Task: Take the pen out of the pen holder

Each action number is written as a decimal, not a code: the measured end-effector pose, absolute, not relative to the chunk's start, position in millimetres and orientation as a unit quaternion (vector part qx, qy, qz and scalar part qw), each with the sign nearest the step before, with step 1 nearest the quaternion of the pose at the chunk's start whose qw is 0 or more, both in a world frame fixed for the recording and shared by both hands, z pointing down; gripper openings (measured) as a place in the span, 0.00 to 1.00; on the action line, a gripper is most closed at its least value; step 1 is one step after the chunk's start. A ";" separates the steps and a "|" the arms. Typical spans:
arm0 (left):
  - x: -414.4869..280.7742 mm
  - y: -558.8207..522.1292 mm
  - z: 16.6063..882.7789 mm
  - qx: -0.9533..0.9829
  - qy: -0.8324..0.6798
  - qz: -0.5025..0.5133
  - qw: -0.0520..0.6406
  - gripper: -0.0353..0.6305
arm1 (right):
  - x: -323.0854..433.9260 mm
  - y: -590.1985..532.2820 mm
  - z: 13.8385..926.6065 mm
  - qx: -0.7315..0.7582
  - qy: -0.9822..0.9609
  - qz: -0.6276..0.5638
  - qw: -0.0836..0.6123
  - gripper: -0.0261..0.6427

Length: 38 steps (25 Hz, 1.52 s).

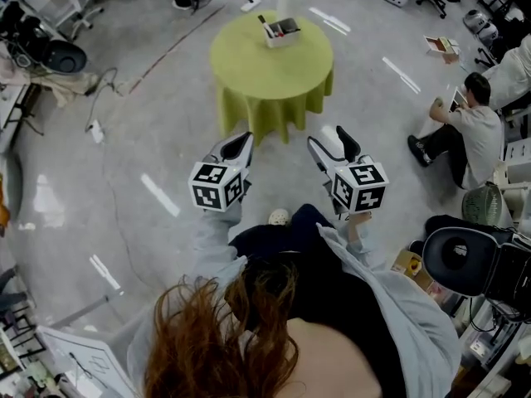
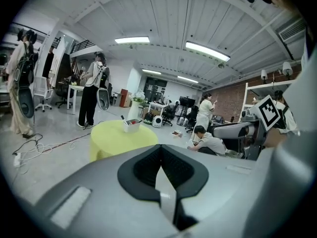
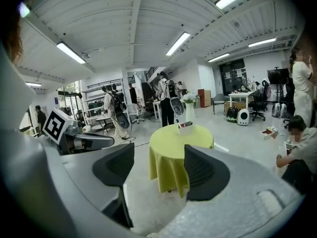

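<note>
White rectangular pen holder [image 1: 282, 33] sits on the round desk with yellow-green cloth [image 1: 249, 81], toward its far side. Dark pen [image 1: 262, 21] is in the holder, sticking out at the left end, tilted. Something red is in there too; the rest is too small to make out. Both claws are held side by side over the grey floor [image 1: 166, 123], pointed at the desk, well apart from it. Left claw [image 1: 241, 143]: clenched, jaws meeting, nothing between. Right claw [image 1: 330, 145]: released, jaws spread, empty; the desk shows through the gap.
</note>
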<state>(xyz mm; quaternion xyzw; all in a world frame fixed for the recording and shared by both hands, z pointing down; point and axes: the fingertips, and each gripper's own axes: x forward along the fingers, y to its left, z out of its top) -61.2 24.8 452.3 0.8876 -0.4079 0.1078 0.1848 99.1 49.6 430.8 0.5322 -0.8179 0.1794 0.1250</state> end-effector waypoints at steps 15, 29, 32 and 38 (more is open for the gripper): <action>-87.3 21.6 475.3 0.865 -0.444 0.105 0.210 0.08 | 80.2 29.1 447.6 0.498 -0.837 0.190 0.123 0.51; -57.7 -108.7 445.9 0.869 -0.447 0.102 0.185 0.08 | 109.3 -101.1 426.4 0.497 -0.841 0.178 0.117 0.50; -52.8 -137.4 440.7 0.868 -0.450 0.099 0.186 0.08 | 114.3 -131.8 421.8 0.492 -0.844 0.176 0.120 0.50; -49.3 -195.6 431.5 0.862 -0.466 0.090 0.178 0.08 | 120.7 -194.2 414.9 0.481 -0.852 0.167 0.120 0.50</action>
